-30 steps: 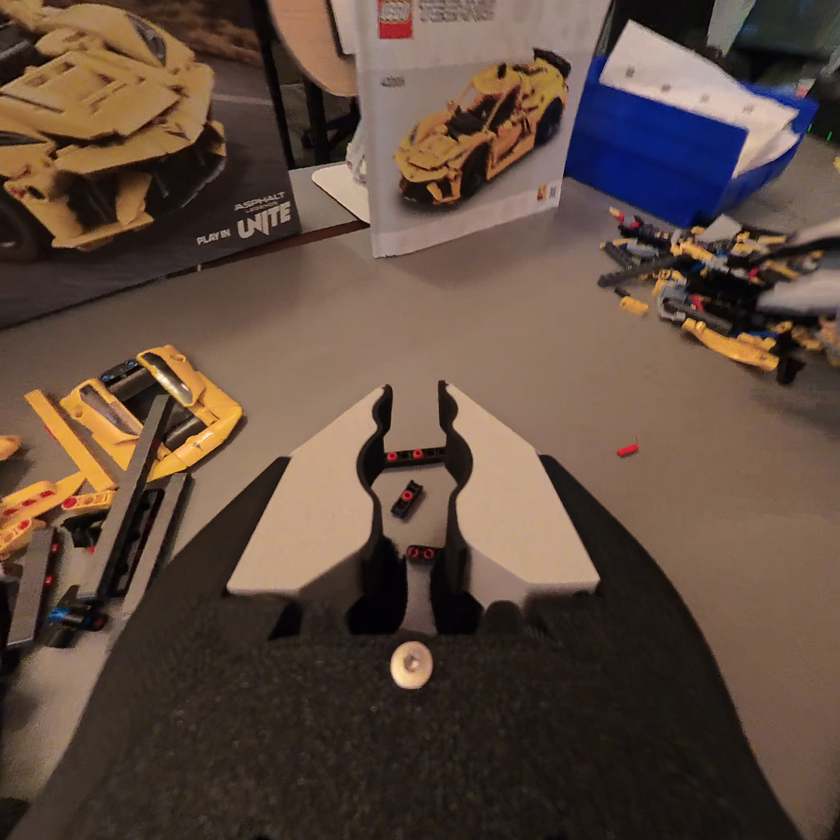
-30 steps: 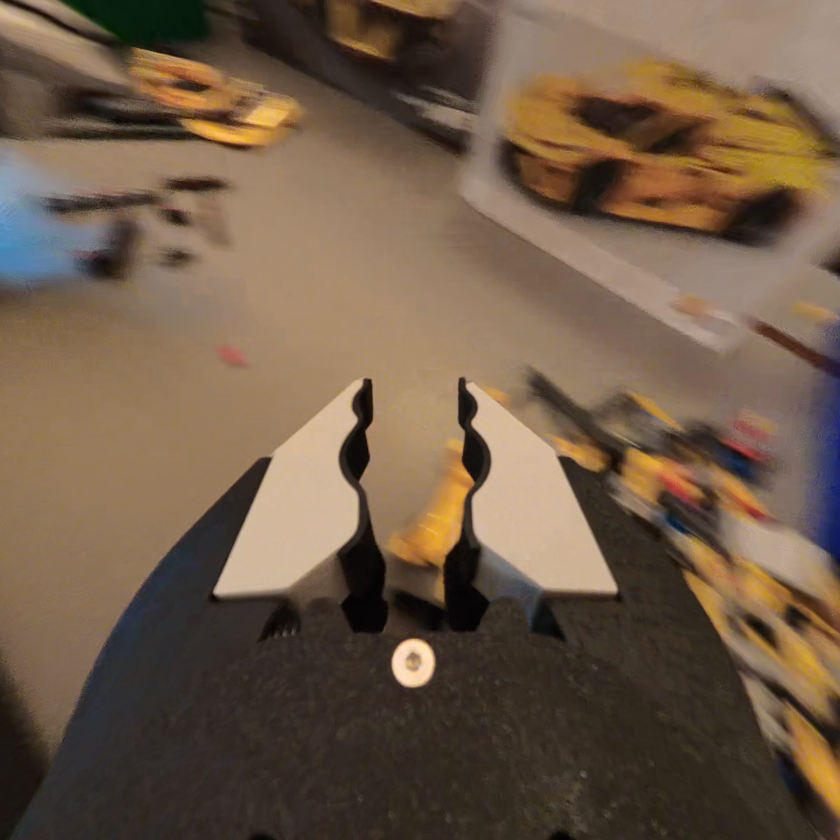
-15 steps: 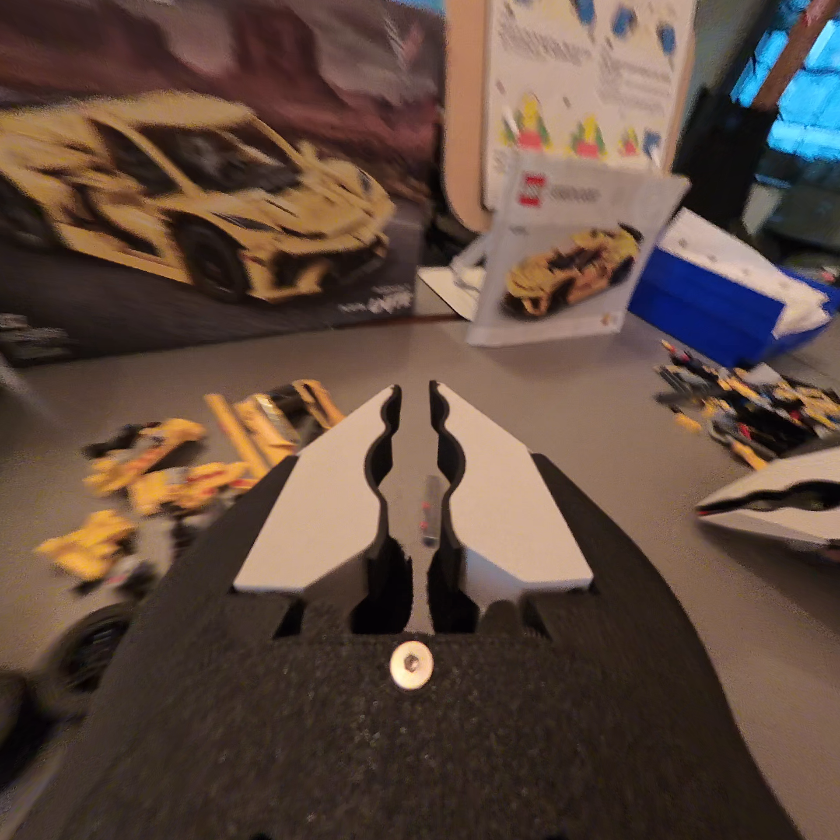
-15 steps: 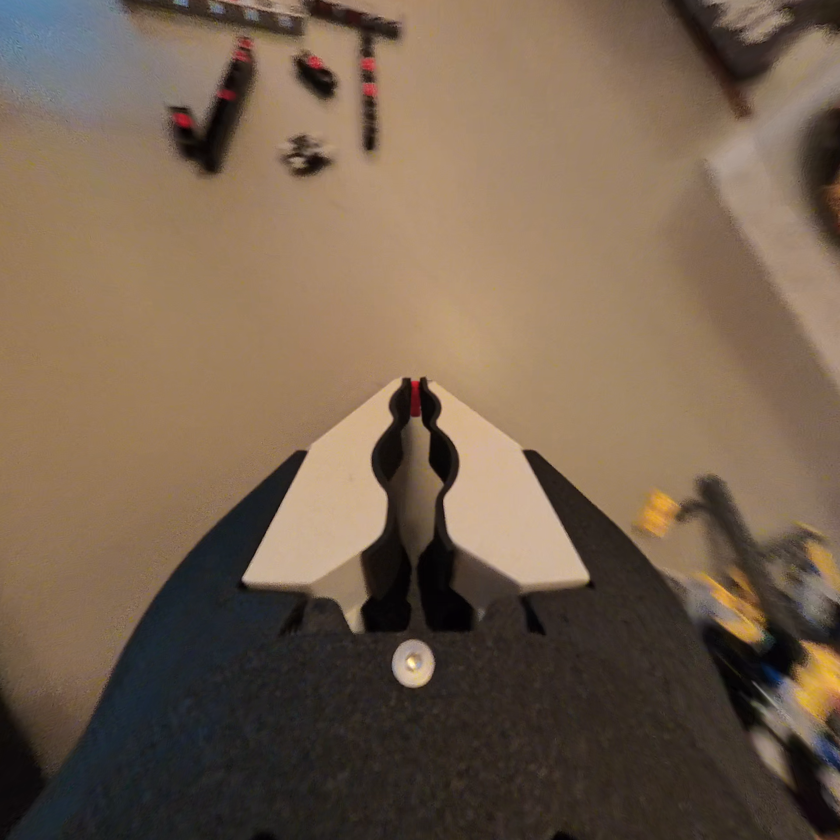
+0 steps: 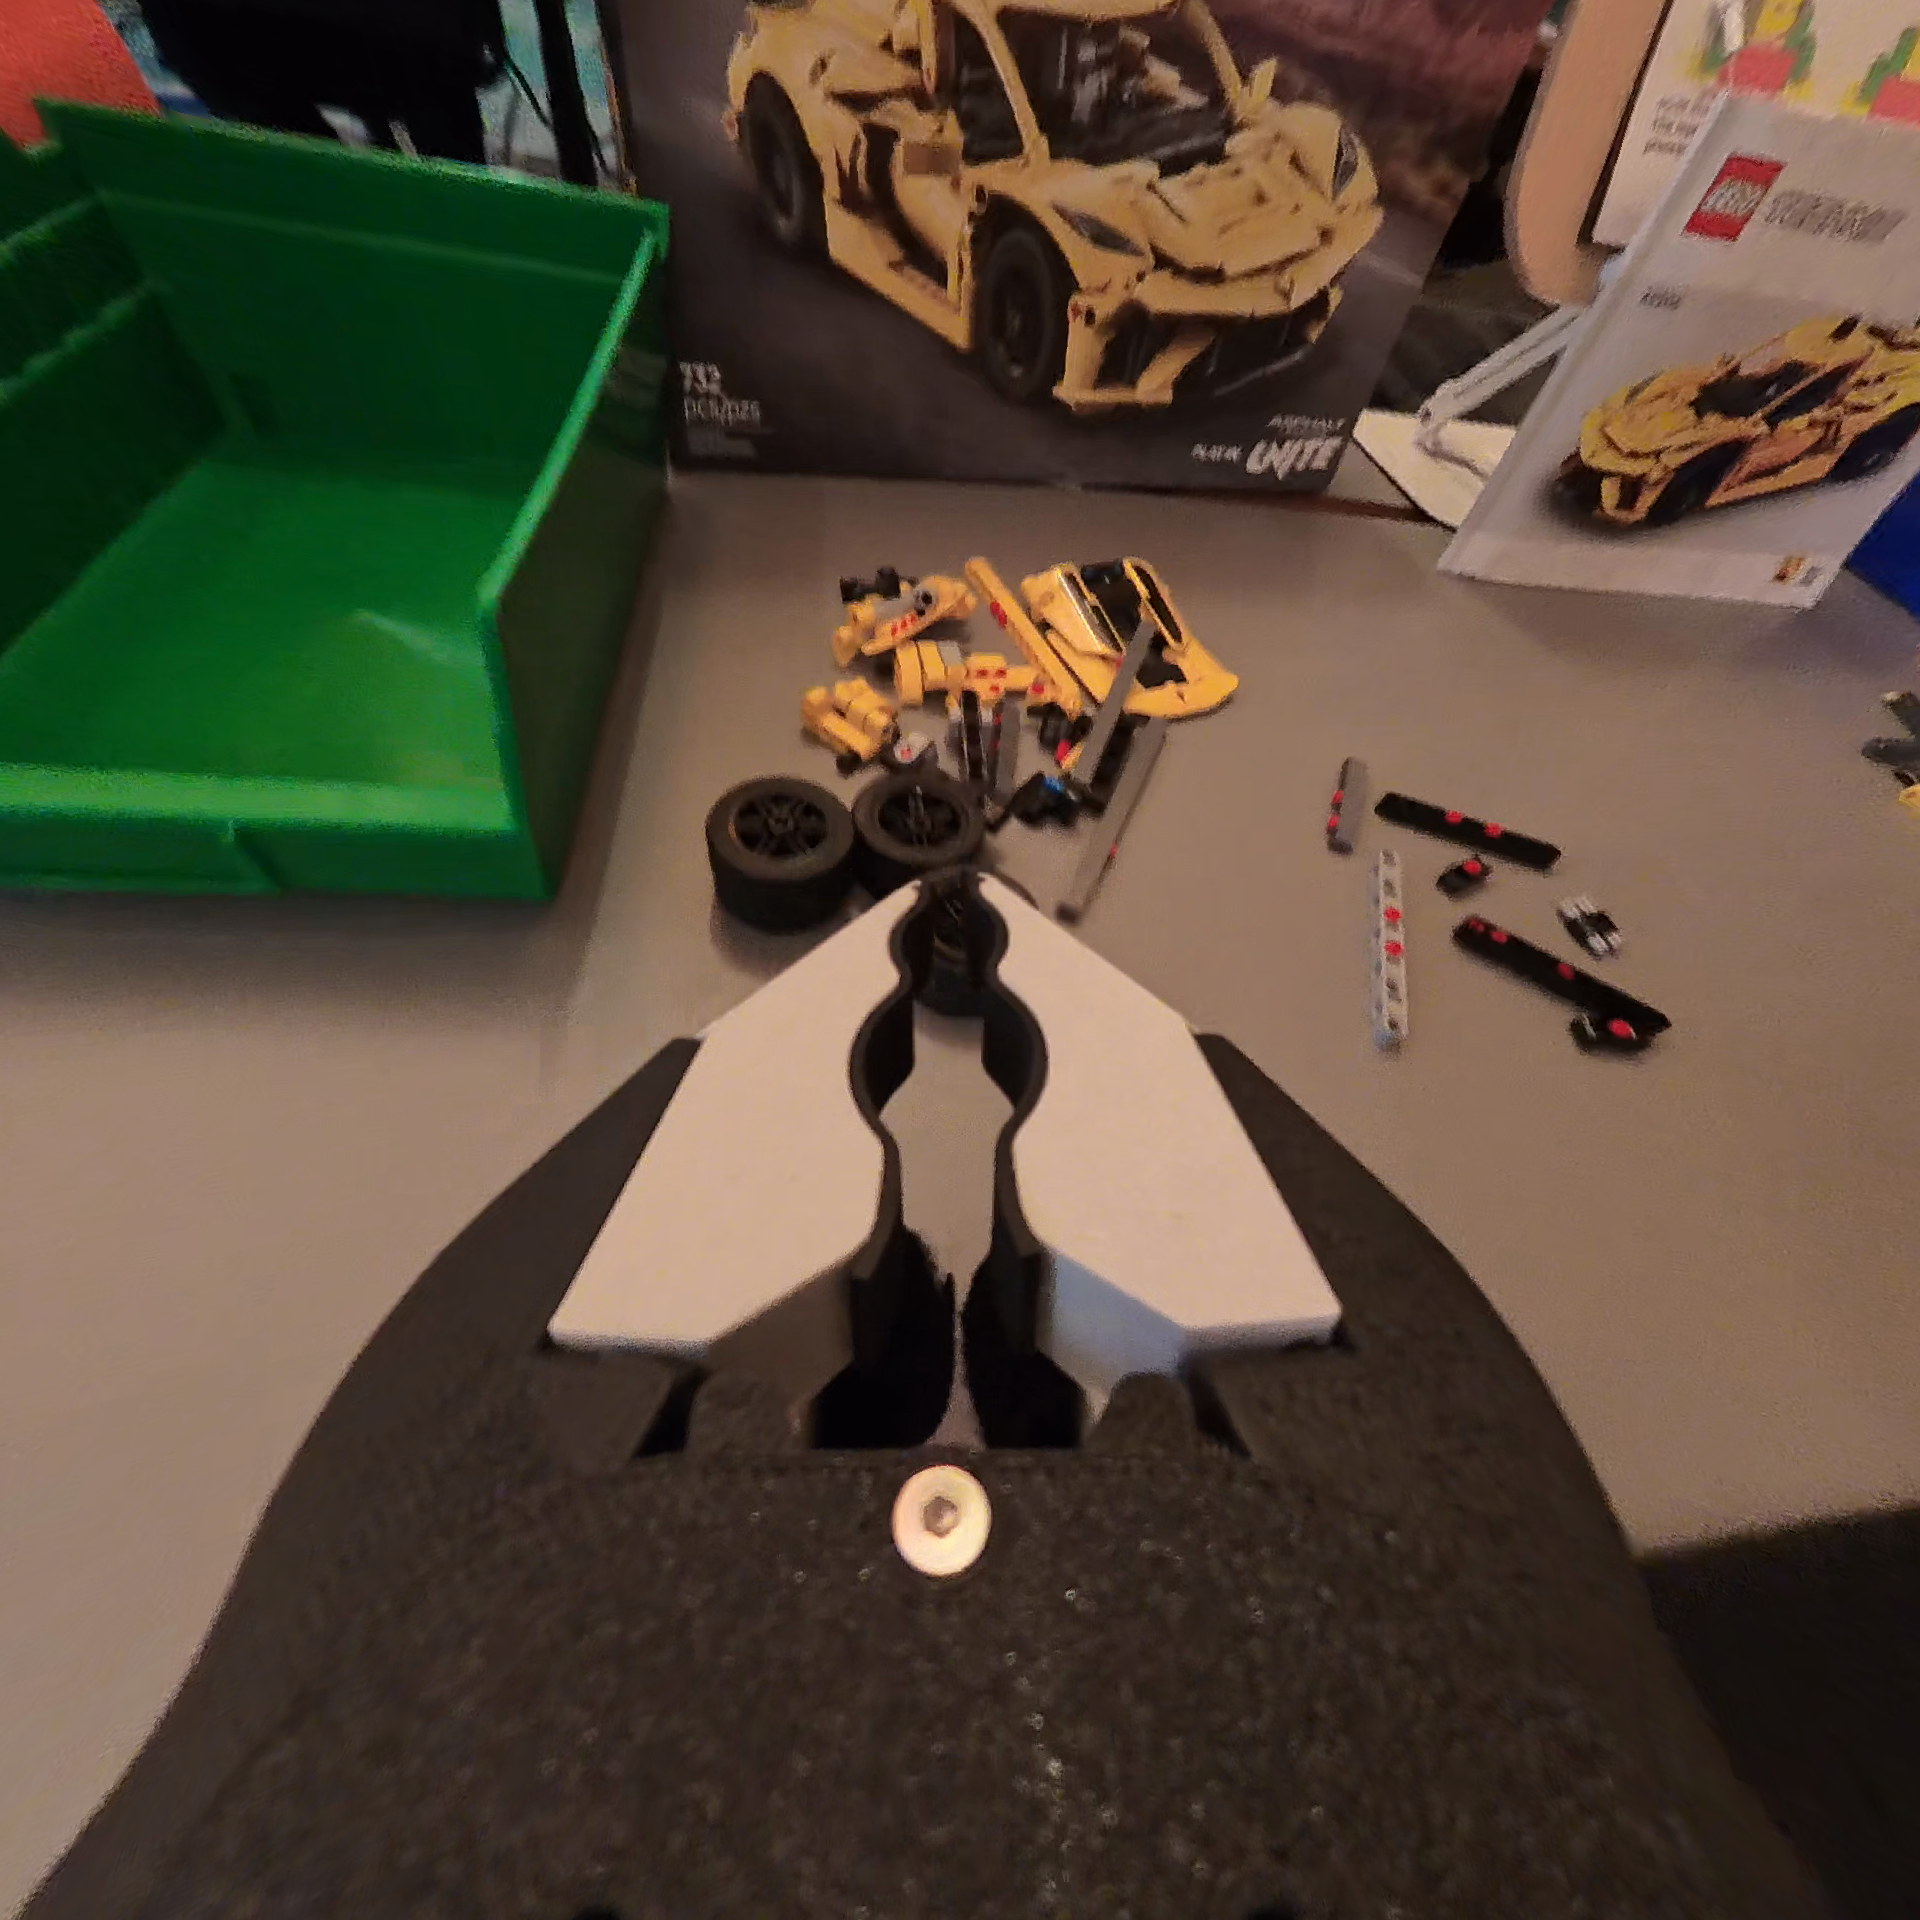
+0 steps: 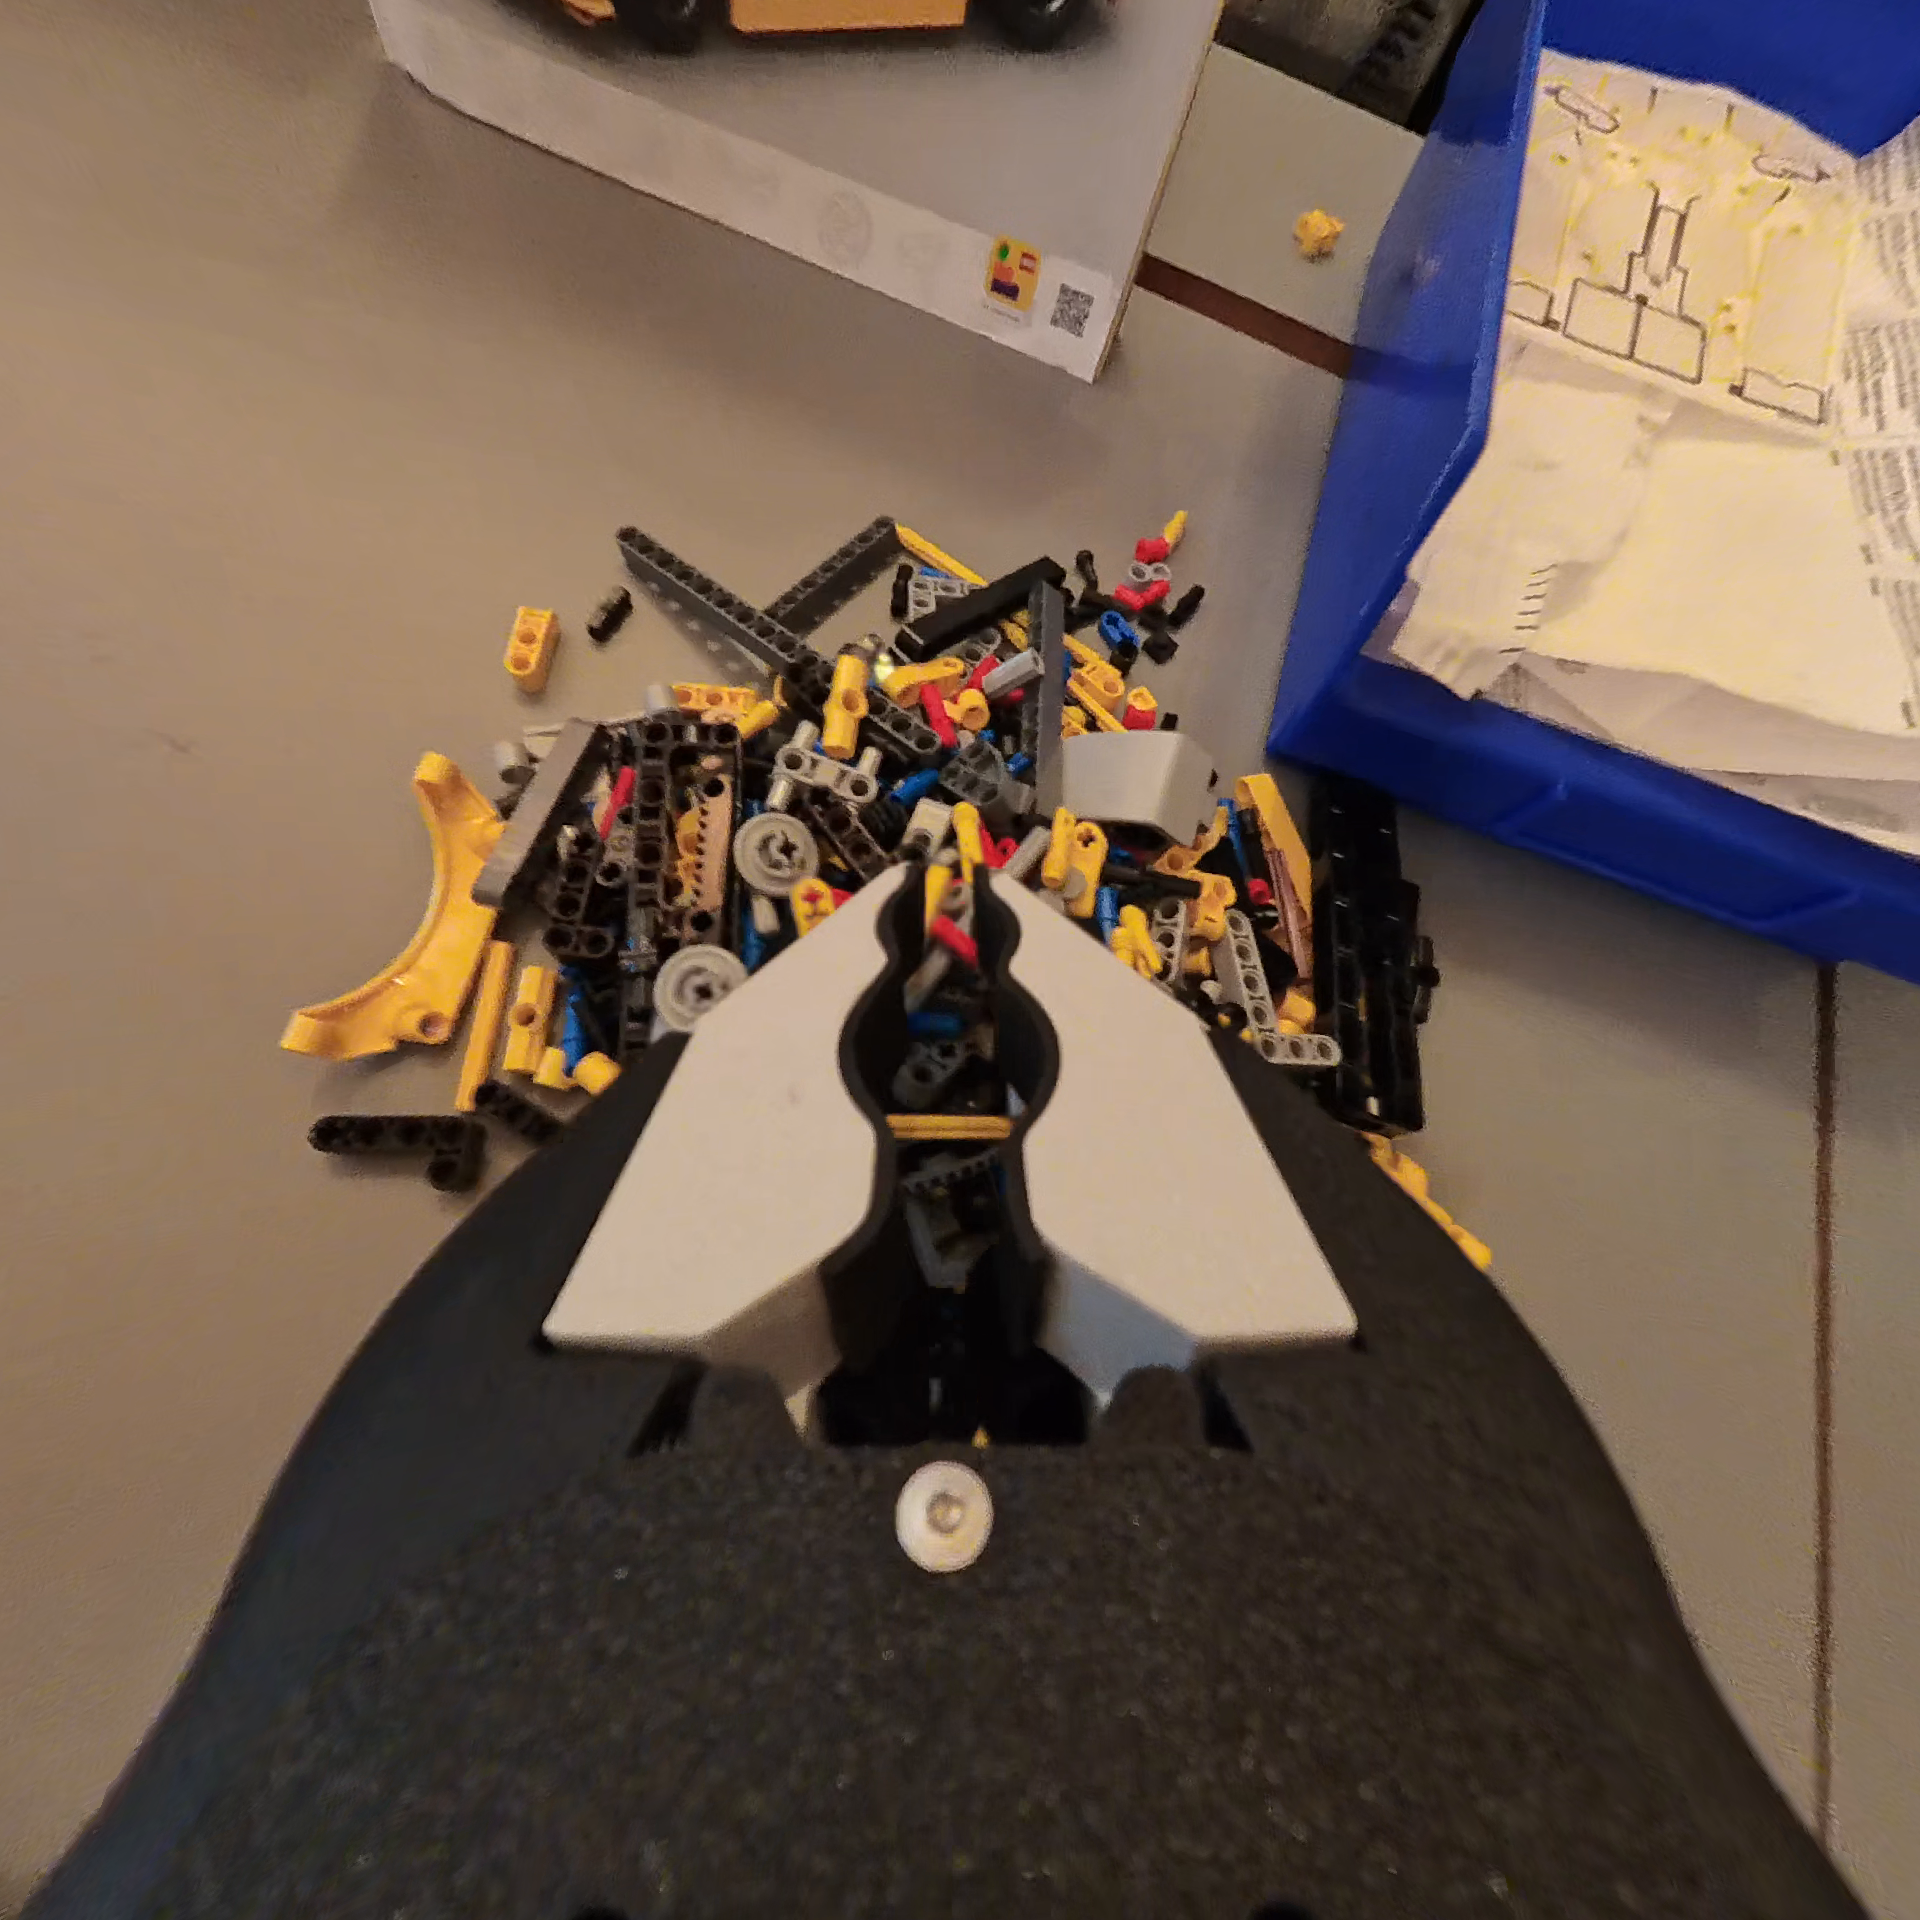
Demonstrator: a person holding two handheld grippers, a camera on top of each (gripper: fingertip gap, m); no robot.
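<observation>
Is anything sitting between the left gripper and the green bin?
Nothing visible. Bare table separates the left gripper from the green bin; the two black wheels lie ahead, off that line.

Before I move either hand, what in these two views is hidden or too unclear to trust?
- Left wrist view: third wheel sits behind the left gripper fingers; whether they touch it is unclear.
- Right wrist view: bricks under the right gripper in the brick pile are covered; whether the yellow strip across the gap is gripped is unclear.
- Right wrist view: blue bin is cut by the edge, papers hide its inside.
</observation>
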